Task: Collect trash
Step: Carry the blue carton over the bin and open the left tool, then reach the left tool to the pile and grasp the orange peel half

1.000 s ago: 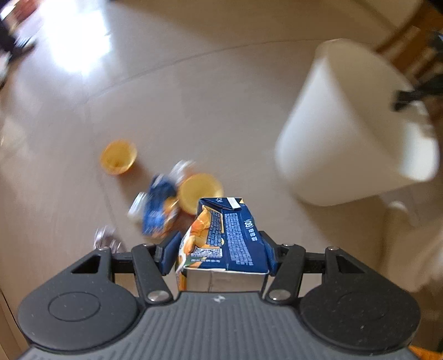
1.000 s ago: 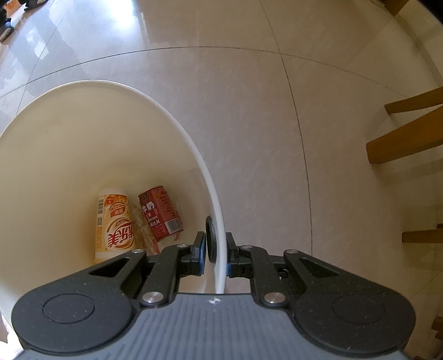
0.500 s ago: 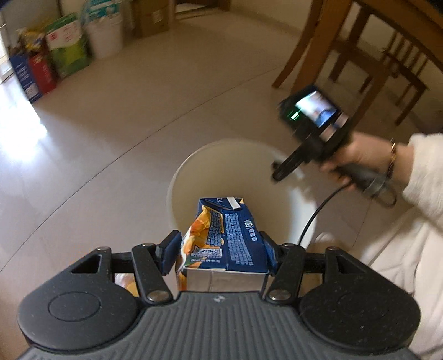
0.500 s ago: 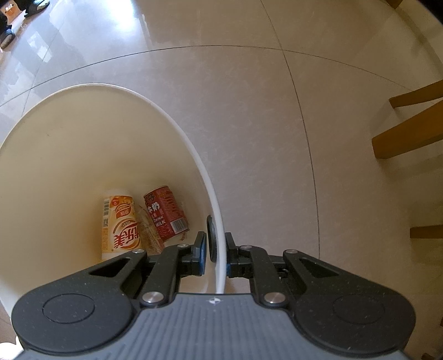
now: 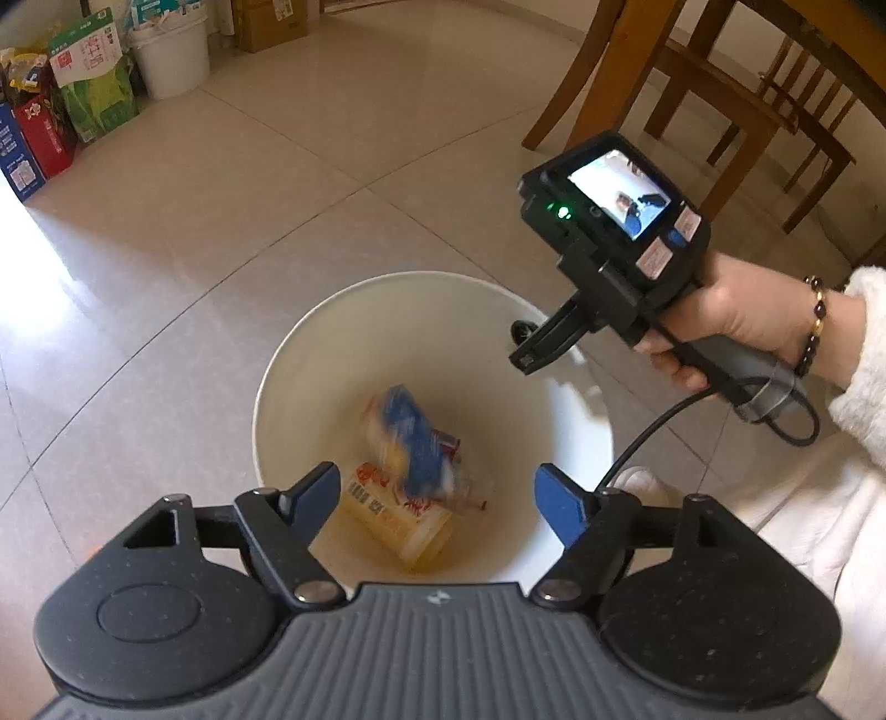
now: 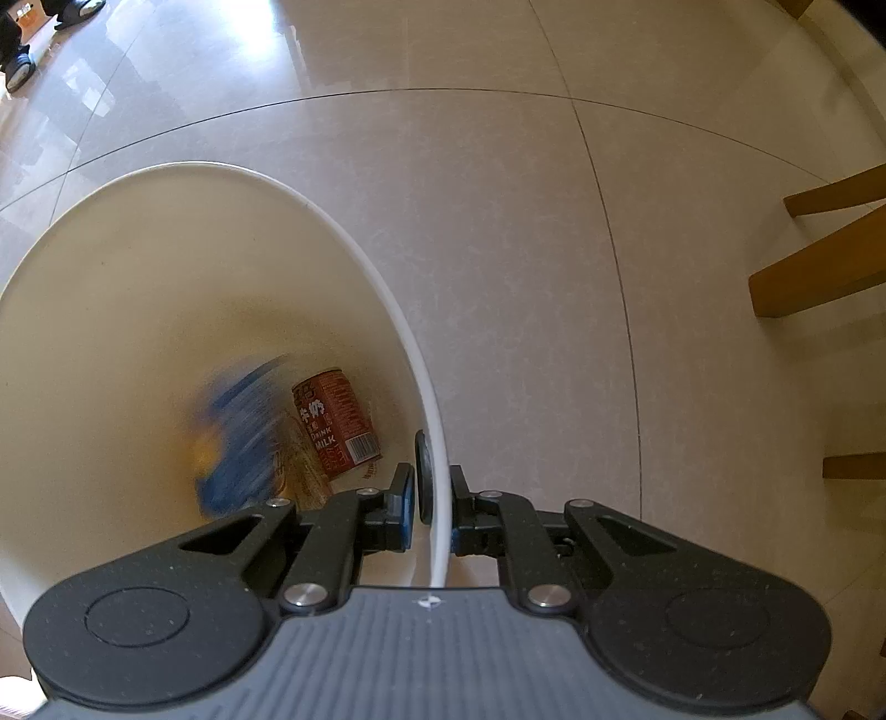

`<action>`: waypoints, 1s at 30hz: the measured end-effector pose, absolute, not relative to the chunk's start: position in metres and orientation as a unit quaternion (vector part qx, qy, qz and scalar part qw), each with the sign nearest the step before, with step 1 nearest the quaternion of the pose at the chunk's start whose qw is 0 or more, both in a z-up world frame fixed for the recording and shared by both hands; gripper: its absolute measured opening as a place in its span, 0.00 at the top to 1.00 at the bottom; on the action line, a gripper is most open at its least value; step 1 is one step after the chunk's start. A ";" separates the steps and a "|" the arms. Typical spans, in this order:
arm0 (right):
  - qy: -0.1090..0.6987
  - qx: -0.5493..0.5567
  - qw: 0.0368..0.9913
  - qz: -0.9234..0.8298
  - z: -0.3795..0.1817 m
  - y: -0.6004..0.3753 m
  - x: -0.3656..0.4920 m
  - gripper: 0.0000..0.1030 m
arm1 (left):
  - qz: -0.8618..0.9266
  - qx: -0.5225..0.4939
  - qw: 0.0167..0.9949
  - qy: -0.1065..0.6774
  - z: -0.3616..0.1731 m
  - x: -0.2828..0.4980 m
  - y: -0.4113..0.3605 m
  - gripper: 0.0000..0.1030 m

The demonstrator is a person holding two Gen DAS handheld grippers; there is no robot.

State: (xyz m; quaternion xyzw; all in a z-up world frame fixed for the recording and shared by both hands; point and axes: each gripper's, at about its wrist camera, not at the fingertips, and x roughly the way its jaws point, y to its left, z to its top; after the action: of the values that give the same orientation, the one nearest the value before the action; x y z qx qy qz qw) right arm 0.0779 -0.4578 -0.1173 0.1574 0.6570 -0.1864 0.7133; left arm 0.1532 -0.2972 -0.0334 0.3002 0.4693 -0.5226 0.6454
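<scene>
My left gripper hangs above the white bucket, its jaws opening with nothing between them. A blue and orange carton is falling inside the bucket, blurred, and shows as a blue streak in the right wrist view. Under it lie a yellow bottle and a red milk can. My right gripper is shut on the bucket's rim, one pad inside the wall and one outside. A hand holds that gripper at the bucket's right rim.
Wooden chair and table legs stand behind the bucket, and more legs are to its right. Boxes, bags and a white pail line the far left wall. A white sleeve is at the right edge. Tiled floor surrounds the bucket.
My left gripper carried the carton from the floor litter to above the bucket, then opened; the carton dropped out and is falling in. The right gripper kept its hold on the rim.
</scene>
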 end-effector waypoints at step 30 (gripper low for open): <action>0.654 0.149 0.715 -0.195 -0.119 -0.450 0.079 0.87 | -0.372 0.208 0.751 0.504 -0.137 0.212 -0.175 0.06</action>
State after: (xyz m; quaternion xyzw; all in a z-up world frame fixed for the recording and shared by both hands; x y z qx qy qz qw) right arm 0.0785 -0.4501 -0.1193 0.1491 0.6544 -0.1950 0.7151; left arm 0.2120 -0.1754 -0.1367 0.2078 0.5043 -0.3720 0.7511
